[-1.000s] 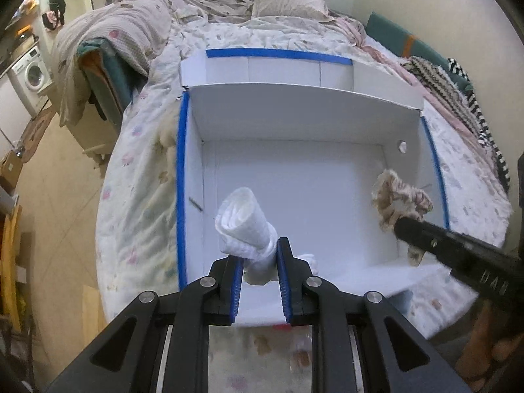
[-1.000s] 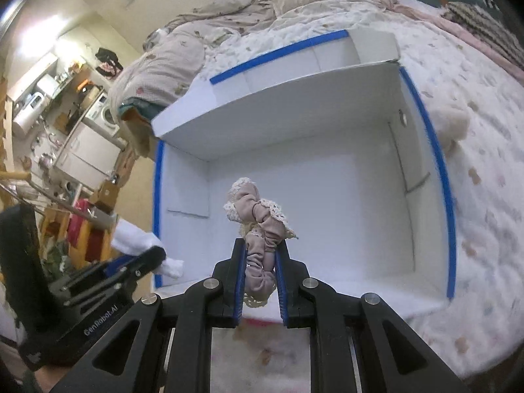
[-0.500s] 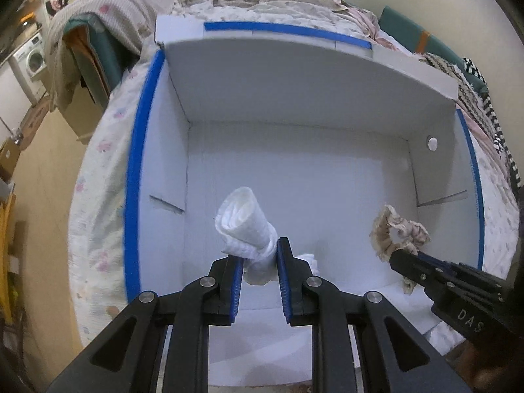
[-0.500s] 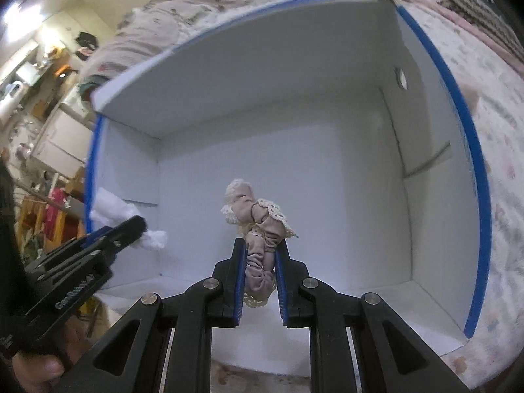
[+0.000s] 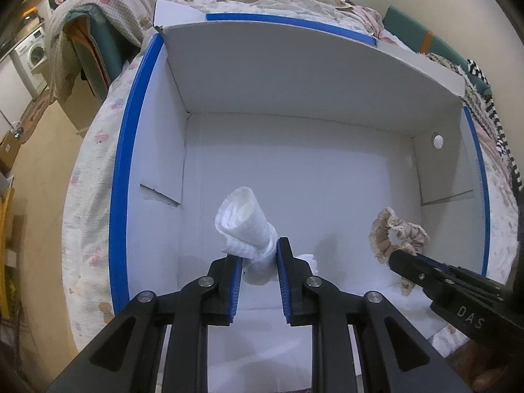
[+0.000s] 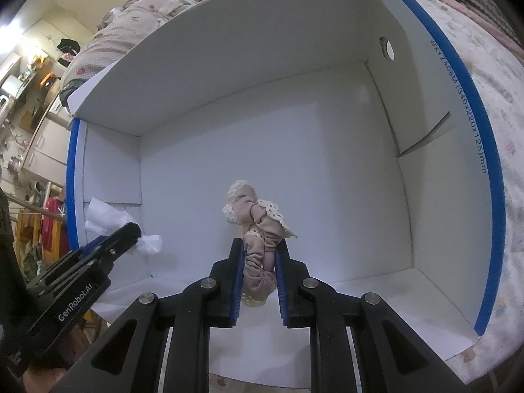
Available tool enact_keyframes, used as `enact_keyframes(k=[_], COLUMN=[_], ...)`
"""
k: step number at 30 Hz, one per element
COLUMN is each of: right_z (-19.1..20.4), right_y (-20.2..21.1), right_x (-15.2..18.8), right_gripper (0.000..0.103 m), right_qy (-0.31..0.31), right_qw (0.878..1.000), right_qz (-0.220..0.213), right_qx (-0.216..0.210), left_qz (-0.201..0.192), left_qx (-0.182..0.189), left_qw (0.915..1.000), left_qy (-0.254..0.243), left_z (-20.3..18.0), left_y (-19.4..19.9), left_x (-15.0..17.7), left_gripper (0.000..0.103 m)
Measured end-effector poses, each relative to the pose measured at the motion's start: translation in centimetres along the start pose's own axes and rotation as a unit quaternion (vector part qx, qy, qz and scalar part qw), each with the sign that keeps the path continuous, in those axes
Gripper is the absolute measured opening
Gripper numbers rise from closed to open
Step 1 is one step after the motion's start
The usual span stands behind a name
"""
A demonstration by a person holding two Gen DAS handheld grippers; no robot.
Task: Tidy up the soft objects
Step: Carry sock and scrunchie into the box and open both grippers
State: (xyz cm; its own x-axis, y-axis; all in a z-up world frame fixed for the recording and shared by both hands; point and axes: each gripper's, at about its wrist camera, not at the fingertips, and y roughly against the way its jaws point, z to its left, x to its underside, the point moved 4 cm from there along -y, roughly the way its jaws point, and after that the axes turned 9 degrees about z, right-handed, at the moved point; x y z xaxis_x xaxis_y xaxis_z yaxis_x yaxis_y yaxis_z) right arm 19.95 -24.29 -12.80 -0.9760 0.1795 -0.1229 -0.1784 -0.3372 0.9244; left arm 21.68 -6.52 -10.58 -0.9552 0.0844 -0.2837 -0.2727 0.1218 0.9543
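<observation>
Left hand-held gripper point(image 5: 260, 258) and right hand-held gripper point(image 6: 260, 255), both angled down into an open white cardboard box point(image 5: 294, 75) with blue-taped rims, which rests on a quilted bed point(image 5: 88, 216). A rolled white sock point(image 5: 244, 226) sits between the left gripper's blue pads point(image 5: 236, 288); the jaws are narrowly parted and clamped on its lower part, its open cuff projecting up and forward over the box floor. A beige lace-edged scrunchie point(image 6: 258, 229) is pinched between the right gripper's nearly closed pads point(image 6: 236, 281), its gathered loop standing above the fingertips. Both items hang inside the box near its front wall, the sock toward the left side, the scrunchie toward the right, well apart.
</observation>
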Motion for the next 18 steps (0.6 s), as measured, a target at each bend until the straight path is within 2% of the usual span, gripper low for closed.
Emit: enact_keyframes(k=[4, 6, 7, 8, 10, 12, 15, 18], right_z=[-0.5, -0.8, -0.8, -0.7, -0.6, -0.6, -0.8, -1.0], right_y=[0.3, 0.7, 1.0, 1.3, 2.2, 3.1, 3.5, 3.8], right_x=[0.1, 0.2, 0.1, 0.1, -0.1, -0.3, -0.7, -0.8], right_gripper=[0.02, 0.025, 0.036, 0.058, 0.081, 0.081, 0.083, 0.095], right_qy=[-0.003, -0.007, -0.007, -0.005, -0.001, -0.002, -0.004, -0.011], right_qw=[1.0, 1.0, 1.0, 0.999, 0.998, 0.997, 0.996, 0.996], right_qz=[-0.006, -0.012, -0.021, -0.028, -0.048, -0.073, -0.082, -0.082], right_qx=[-0.005, -0.003, 0.007, 0.016, 0.03, 0.038, 0.039, 0.027], left_qz=[-0.002, 0.001, 0.003, 0.002, -0.005, -0.019, -0.028, -0.03], left_qx=[-0.004, -0.004, 0.0, 0.009, 0.013, 0.005, 0.006, 0.003], left_qw=[1.0, 1.0, 1.0, 1.0, 0.9999, 0.9998, 0.9996, 0.9995], left_qy=[-0.007, -0.006, -0.004, -0.003, -0.004, -0.002, -0.003, -0.006], left_z=[-0.1, -0.1, -0.1, -0.1, -0.2, -0.2, -0.4, -0.5], left_y=[0.2, 0.2, 0.2, 0.3, 0.8, 1.3, 1.8, 2.1], left_x=[0.1, 0.1, 0.1, 0.0, -0.1, -0.3, -0.4, -0.4], left_gripper=[0.019, 0.022, 0.029, 0.034, 0.062, 0.072, 0.073, 0.073])
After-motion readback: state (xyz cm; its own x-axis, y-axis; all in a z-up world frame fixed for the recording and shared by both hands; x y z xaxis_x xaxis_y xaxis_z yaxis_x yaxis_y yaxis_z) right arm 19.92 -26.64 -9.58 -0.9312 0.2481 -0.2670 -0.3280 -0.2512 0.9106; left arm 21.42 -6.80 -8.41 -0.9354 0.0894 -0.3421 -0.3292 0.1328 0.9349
